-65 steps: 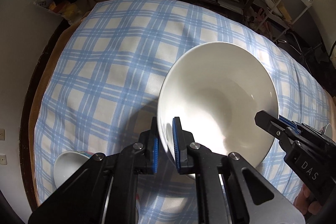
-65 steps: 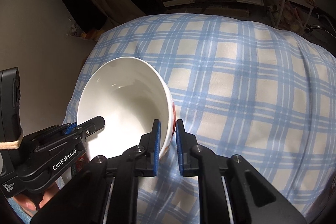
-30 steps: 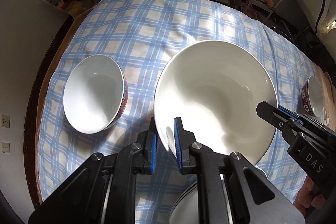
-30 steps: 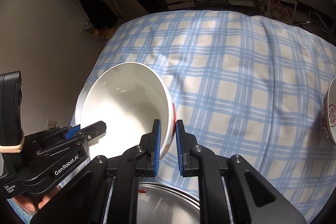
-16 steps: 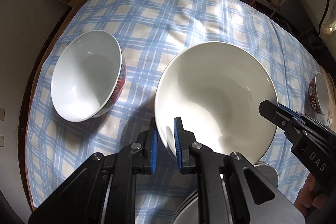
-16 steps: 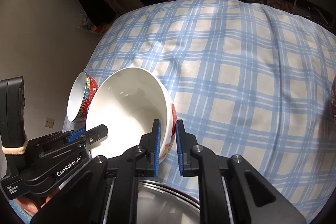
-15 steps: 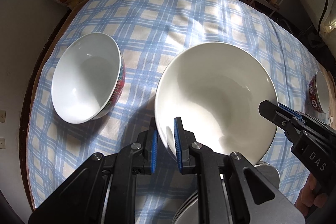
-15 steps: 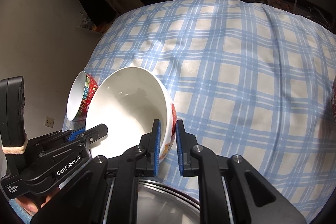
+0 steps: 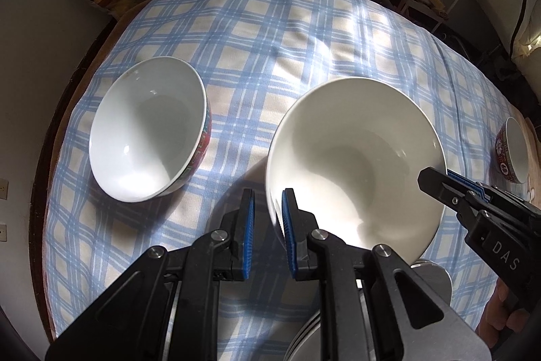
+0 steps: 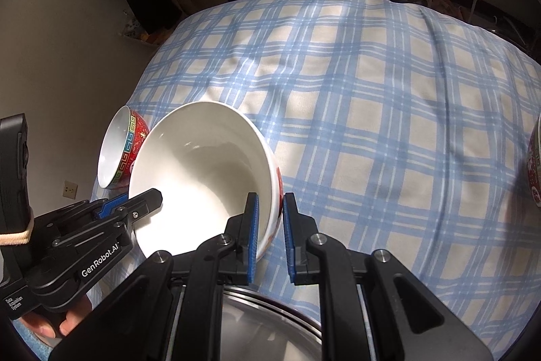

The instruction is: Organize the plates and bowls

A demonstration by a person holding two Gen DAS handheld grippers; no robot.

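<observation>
A: Where does the large bowl point(image 9: 355, 158) sit?

B: Between both grippers, above the checked cloth point(image 9: 270, 32). The left gripper point(image 9: 267, 225) straddles the near rim, its jaws opening, the outer pad already clear.

A: And the right gripper point(image 10: 270, 225)?

B: Clamped on the opposite rim. The second bowl point(image 9: 148, 127) rests just left, so the left hand is nearer it.

Three bowls show on the checked tablecloth point(image 9: 257, 32): a big white bowl point(image 9: 358, 158), a red-patterned bowl point(image 9: 148, 131) to its left, and a small red bowl point(image 9: 512, 154) at the far right edge. One stack of metal plates point(image 10: 270, 330) lies nearest the cameras. Two grippers are in view, the left gripper point(image 9: 267, 225) and the right gripper point(image 10: 270, 232).
</observation>
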